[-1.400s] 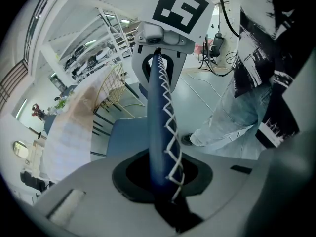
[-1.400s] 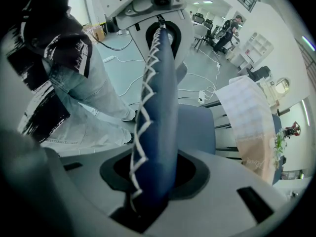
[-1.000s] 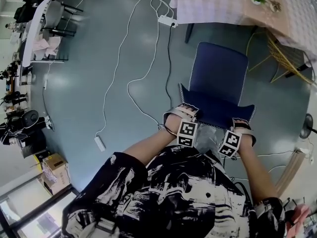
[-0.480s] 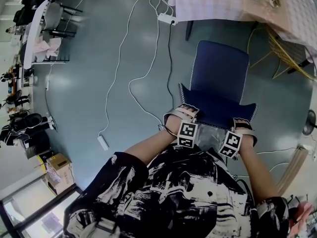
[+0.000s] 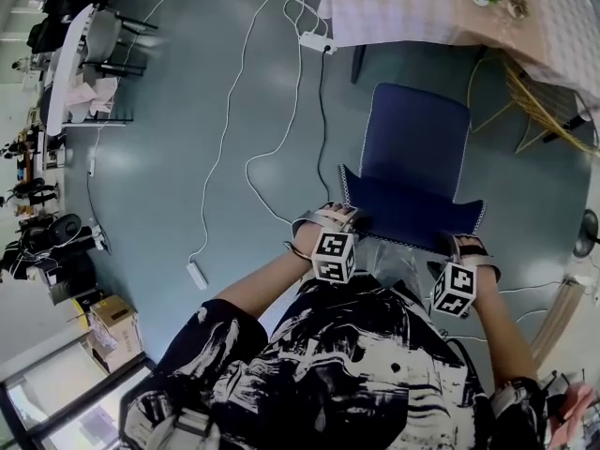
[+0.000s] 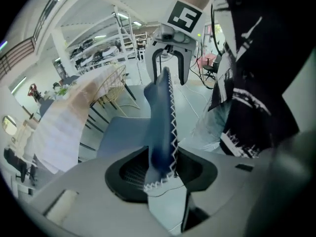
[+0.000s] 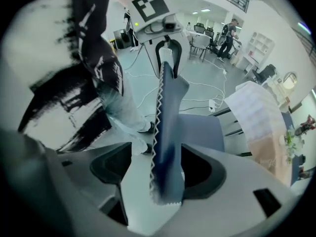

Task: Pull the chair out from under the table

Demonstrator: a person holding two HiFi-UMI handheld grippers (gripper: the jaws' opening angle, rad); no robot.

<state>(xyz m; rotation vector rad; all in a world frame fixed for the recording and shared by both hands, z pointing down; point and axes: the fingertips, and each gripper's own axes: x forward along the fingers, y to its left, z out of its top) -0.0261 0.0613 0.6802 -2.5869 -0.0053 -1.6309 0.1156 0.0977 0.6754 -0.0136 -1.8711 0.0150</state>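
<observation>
We can't read any text, brand or number anywhere, just coded square markers [image 5: 330, 256] on the left gripper [image 5: 328, 216] and right gripper [image 5: 466, 245].

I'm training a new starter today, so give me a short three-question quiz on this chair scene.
1. True or false: the chair has its seat tucked under the table.
2. What stands between the jaws of the left hand-held gripper? A) a cable B) the chair backrest C) the tablecloth
3. In the head view, what trails across the floor left of the chair?
Key: 1 false, it stands clear. 2 B; the jaws have just been opening and no longer clamp it. 3 white cables.
</observation>
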